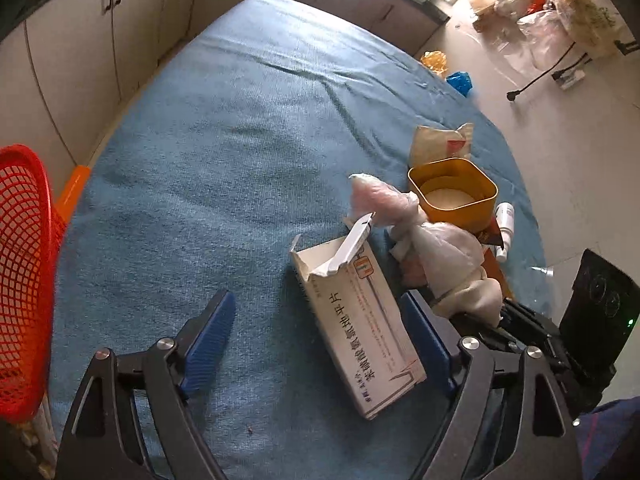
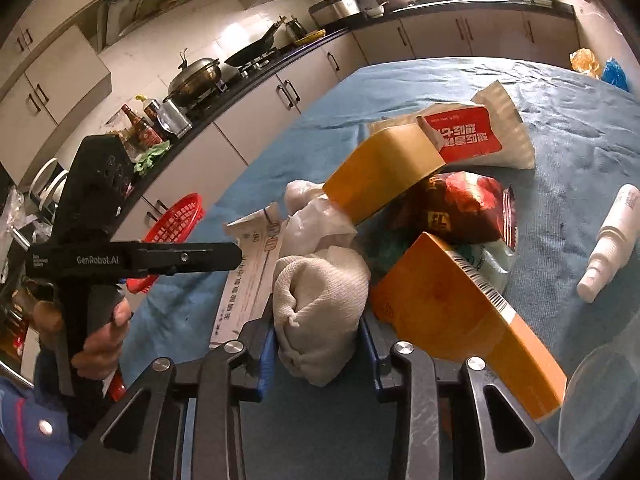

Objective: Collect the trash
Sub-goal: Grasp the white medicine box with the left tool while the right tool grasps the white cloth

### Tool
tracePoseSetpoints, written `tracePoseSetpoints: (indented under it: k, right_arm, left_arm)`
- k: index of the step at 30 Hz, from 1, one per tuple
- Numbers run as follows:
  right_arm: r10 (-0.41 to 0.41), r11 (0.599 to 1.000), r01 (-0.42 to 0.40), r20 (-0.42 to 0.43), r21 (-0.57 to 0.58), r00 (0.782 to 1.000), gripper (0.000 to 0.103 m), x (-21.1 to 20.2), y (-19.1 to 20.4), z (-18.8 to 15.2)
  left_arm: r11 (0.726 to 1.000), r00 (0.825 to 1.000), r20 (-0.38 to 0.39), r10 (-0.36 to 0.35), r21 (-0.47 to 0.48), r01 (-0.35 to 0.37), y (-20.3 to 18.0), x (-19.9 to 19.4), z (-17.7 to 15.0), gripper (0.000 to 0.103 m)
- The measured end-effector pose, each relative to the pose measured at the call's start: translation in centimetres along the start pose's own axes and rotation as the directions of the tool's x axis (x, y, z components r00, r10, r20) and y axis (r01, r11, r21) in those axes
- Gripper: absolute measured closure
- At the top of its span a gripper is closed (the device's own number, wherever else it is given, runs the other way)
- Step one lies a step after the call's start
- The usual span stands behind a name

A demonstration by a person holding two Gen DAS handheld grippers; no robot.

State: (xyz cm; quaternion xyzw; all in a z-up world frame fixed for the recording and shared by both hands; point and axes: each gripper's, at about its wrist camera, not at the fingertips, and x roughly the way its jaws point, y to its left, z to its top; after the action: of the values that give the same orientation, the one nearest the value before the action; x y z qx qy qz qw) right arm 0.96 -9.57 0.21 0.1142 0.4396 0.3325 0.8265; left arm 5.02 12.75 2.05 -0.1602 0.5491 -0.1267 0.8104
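Observation:
A white medicine box with a torn-open flap lies on the blue cloth between my left gripper's open fingers, nearer the right one. It also shows in the right wrist view. My right gripper is shut on a white cloth bundle, which also shows in the left wrist view, joined to crumpled clear plastic. A red mesh basket sits at the left table edge and also shows in the right wrist view.
A yellow tin, a white and red paper bag, a red snack packet, an orange box and a white bottle lie on the blue-covered table. Cabinets run along the left. Bags lie on the floor.

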Motion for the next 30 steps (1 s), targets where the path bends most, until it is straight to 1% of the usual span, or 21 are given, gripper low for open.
tracePoseSetpoints:
  k: [5,6,11,14,18,21,22,24,26,28,29,30]
  right_arm:
    - [0.007,1.0,-0.007,0.02,0.007,1.0,0.066,-0.2,-0.1,0.1]
    - [0.009,1.0,-0.01,0.026,0.008,1.0,0.066,-0.4,-0.1,0.1]
    - [0.01,1.0,-0.011,0.041,0.027,0.999,0.066,-1.1,-0.6,-0.2]
    - [-0.012,0.999,0.01,0.044,0.034,0.999,0.066,-1.4,-0.8,-0.5]
    - [-0.043,0.998,0.041,0.041,0.039,0.998,0.066,-1.7,-0.7,-0.6]
    - [-0.052,0.997,0.05,0.036,0.054,0.998,0.066,-1.9,-0.6,-0.6]
    - [-0.052,0.996,0.05,0.027,0.069,0.998,0.066,-2.1,-0.8,-0.6]
    - [-0.051,0.993,0.05,0.006,0.103,0.999,0.066,-2.7,-1.3,-1.1]
    - [-0.062,0.991,0.062,-0.005,0.122,0.998,0.066,-3.6,-1.7,-1.8]
    - [-0.079,0.987,0.081,-0.022,0.138,0.997,0.066,-4.8,-1.9,-2.2]
    - [-0.09,0.985,0.094,-0.031,0.145,0.995,0.066,-5.6,-2.0,-2.4]
    - [-0.099,0.984,0.103,-0.033,0.149,0.994,0.066,-6.1,-1.9,-2.5]
  left_arm:
    - [0.999,0.998,-0.04,0.043,0.015,-0.042,-0.9,0.6,0.3,0.016]
    - [0.998,0.998,-0.043,0.054,0.019,-0.053,-1.0,0.6,0.4,0.014]
    - [0.988,0.988,-0.063,0.139,0.073,-0.135,-2.5,1.3,0.2,0.012]
    - [0.985,0.984,-0.085,0.157,0.082,-0.15,-3.0,1.4,-0.2,0.012]
    - [0.983,0.98,-0.096,0.177,0.065,-0.171,-3.6,1.4,-0.9,0.012]
    - [0.968,0.966,-0.08,0.247,0.071,-0.242,-4.3,1.7,-1.5,0.012]
    - [0.964,0.963,-0.072,0.261,0.07,-0.256,-4.4,1.7,-1.7,0.012]
    - [0.948,0.946,-0.077,0.314,0.076,-0.308,-4.7,1.9,-1.6,0.012]
    - [0.942,0.941,-0.071,0.332,0.073,-0.327,-4.9,2.1,-1.7,0.012]
    - [0.927,0.925,-0.074,0.372,0.086,-0.366,-5.4,2.5,-1.8,0.012]
    - [0.92,0.92,-0.059,0.388,0.094,-0.382,-5.8,2.7,-1.9,0.012]
    - [0.909,0.911,-0.044,0.411,0.099,-0.405,-6.1,2.9,-2.1,0.012]
